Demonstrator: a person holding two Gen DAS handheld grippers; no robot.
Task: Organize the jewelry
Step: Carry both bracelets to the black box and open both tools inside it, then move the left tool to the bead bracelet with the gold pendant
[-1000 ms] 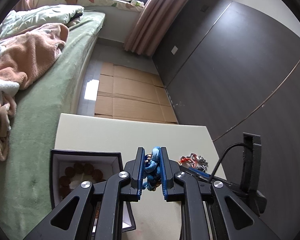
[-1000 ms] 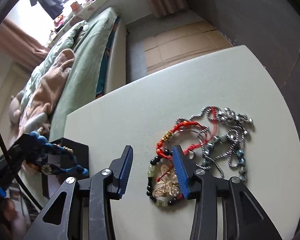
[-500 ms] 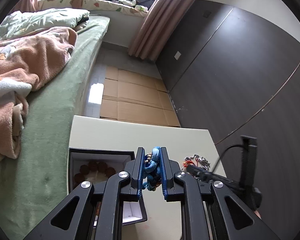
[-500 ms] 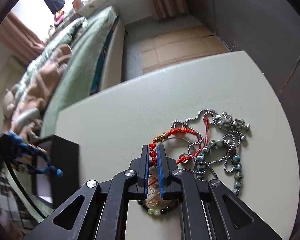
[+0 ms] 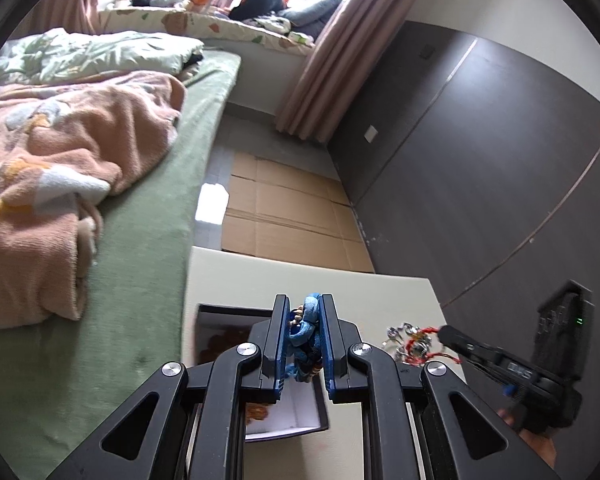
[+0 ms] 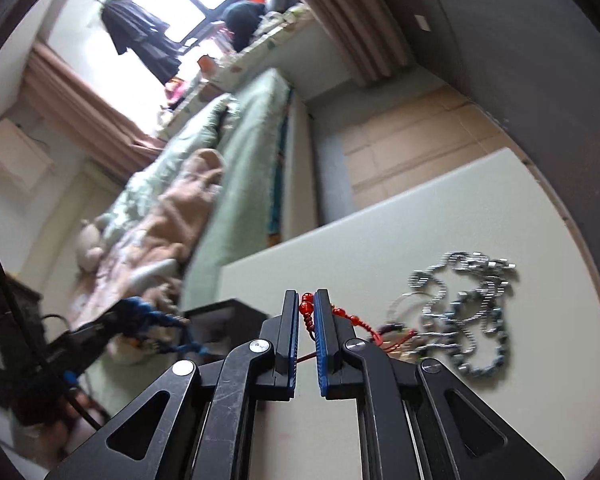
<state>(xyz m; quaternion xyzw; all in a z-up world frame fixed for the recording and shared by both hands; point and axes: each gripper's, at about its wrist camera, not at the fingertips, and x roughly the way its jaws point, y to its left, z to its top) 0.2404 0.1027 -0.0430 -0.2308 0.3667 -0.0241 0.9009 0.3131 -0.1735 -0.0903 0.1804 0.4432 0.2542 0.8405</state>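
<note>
My left gripper [image 5: 305, 312] is shut on a blue knotted cord bracelet [image 5: 306, 330] and hangs over the open black box [image 5: 232, 311], whose white inside holds brown beads. My right gripper [image 6: 306, 300] is shut on a red bead bracelet [image 6: 342, 313], lifted off the cream table [image 6: 420, 240]; its red cord trails down to the jewelry pile. A silver chain [image 6: 460, 300] and a string of grey-blue beads lie in that pile [image 5: 408, 340]. The right gripper [image 5: 456, 338] shows at the right of the left wrist view, and the left gripper [image 6: 116, 322] at the left of the right wrist view.
A bed [image 5: 148, 280] with a green sheet and a pink blanket [image 5: 60, 160] runs along the table's left side. Flattened cardboard [image 5: 284, 216] covers the floor beyond the table. Dark wall panels [image 5: 480, 160] stand to the right. A hand [image 5: 540, 444] holds the right gripper.
The right gripper's jaws closed on the red bracelet and rose with it off the pile. The left gripper, still holding the blue bracelet, moved across until it is above the box.
</note>
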